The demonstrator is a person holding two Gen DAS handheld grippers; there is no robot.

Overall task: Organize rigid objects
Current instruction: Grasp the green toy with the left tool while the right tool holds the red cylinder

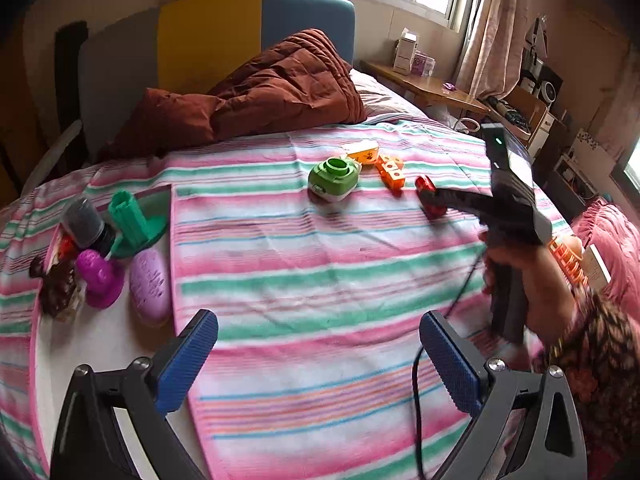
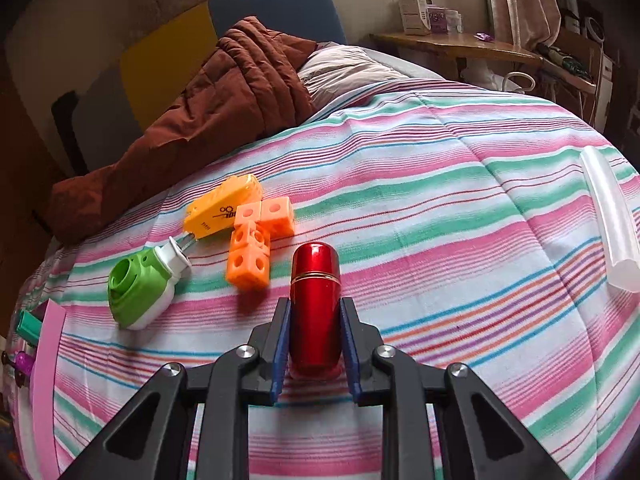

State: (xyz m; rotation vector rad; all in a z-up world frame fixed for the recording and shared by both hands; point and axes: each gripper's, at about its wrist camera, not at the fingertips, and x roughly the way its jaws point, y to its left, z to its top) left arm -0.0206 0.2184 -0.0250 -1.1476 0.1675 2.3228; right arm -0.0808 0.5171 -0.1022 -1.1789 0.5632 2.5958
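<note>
My right gripper is shut on a shiny red capsule-shaped case, just above the striped blanket; it also shows in the left wrist view. To its left lie an orange cube block piece, a yellow-orange clip and a green and white toy. My left gripper is open and empty over the blanket near the front. A white tray at the left holds a green stand, a magenta toy, a lilac oval case and a dark jar.
A brown quilt is heaped at the headboard. A wooden bedside shelf with boxes stands at the back right. A translucent white tube lies at the bed's right side. An orange basket sits behind the right hand.
</note>
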